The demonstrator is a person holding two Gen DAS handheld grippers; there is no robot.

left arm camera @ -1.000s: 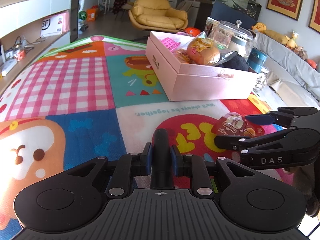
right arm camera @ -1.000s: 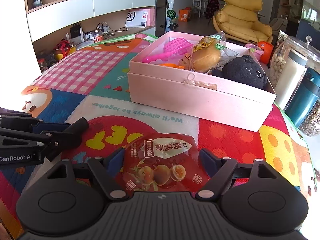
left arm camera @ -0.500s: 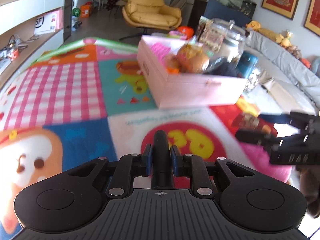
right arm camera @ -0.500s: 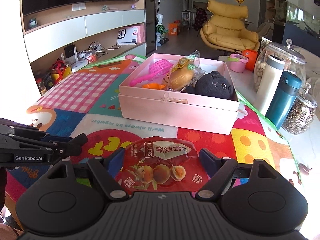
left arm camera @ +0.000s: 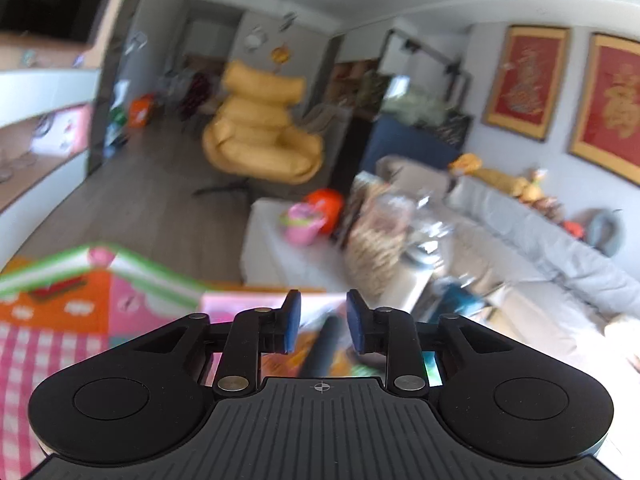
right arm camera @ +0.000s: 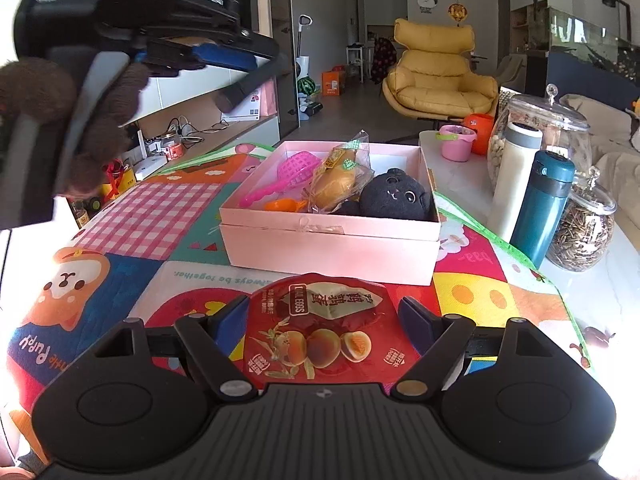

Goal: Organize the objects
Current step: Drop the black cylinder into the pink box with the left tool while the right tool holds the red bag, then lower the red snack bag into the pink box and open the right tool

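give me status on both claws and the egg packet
Left claw just opening, black stick loose between its jaws. Right claw shut on quail egg packet, short of pink box. Path to box looks clear.

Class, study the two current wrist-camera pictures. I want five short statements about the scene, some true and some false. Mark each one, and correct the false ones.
1. The red egg packet sits between the fingers of the right gripper. True.
2. The pink box is closed with a lid. False: it is open, with things inside.
3. A black plush toy lies in the pink box. True.
4. The teal flask stands inside the box. False: it stands outside, next to the white flask.
5. The box holds a wrapped bun. True.
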